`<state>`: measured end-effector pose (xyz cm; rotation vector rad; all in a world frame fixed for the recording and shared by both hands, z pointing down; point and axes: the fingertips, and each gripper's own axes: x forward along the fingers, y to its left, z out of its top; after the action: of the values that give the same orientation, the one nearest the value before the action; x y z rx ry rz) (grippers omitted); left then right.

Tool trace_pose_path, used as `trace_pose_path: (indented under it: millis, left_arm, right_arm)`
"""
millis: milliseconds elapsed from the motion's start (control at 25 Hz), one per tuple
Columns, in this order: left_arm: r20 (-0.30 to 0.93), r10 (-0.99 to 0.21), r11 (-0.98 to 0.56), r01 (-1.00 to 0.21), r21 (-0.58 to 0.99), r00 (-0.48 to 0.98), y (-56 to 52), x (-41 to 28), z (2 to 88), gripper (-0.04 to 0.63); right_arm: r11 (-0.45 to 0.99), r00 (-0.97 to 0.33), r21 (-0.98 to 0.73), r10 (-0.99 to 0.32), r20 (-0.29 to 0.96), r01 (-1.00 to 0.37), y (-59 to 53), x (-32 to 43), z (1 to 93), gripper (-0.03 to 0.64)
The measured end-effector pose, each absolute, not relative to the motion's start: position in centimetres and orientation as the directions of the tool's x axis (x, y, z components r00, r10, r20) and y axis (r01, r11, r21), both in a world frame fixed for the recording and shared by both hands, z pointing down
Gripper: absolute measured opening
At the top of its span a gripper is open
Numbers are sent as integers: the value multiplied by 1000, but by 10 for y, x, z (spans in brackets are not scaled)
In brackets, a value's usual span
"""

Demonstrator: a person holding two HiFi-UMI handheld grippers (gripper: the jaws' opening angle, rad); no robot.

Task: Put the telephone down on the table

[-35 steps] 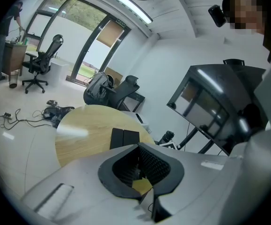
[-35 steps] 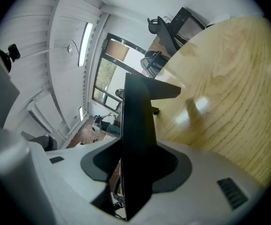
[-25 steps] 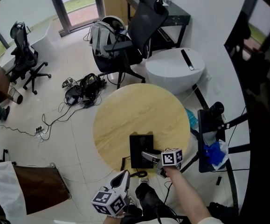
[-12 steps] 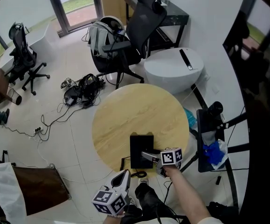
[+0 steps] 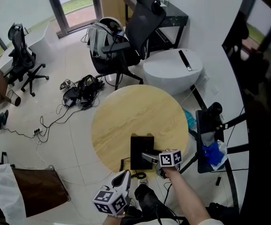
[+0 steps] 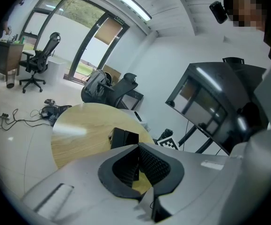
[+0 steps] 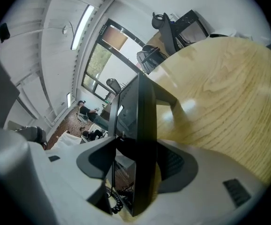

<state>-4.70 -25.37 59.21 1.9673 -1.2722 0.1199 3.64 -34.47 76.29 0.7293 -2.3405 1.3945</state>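
Opening right tongs [image 5: 148,156]; telephone [image 5: 141,150] between my jaws, pads coming off it, resting on tabletop [image 5: 130,116] just ahead. Put-down looks nearly done. Left tongs [image 5: 124,176] closed, empty, beside.

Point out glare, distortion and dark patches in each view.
Head view: curved wide-angle edges, dark band at right. Left gripper view: fisheye, glare streak on the table. Right gripper view: fisheye, glare spot on the table, telephone looms dark.
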Motion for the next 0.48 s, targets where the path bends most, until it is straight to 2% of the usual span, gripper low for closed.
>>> trace_pose_path:
  millis: [280, 480]
  left_arm:
    - [456, -736, -211, -809, 548, 500, -252, -45, 589, -12]
    - [461, -735, -218, -817, 534, 497, -249, -49, 588, -12]
  right_arm:
    - [445, -738, -596, -303, 603, -669, -349, 41, 762, 316]
    - [426, -746, -613, -340, 573, -665, -349, 43, 749, 328]
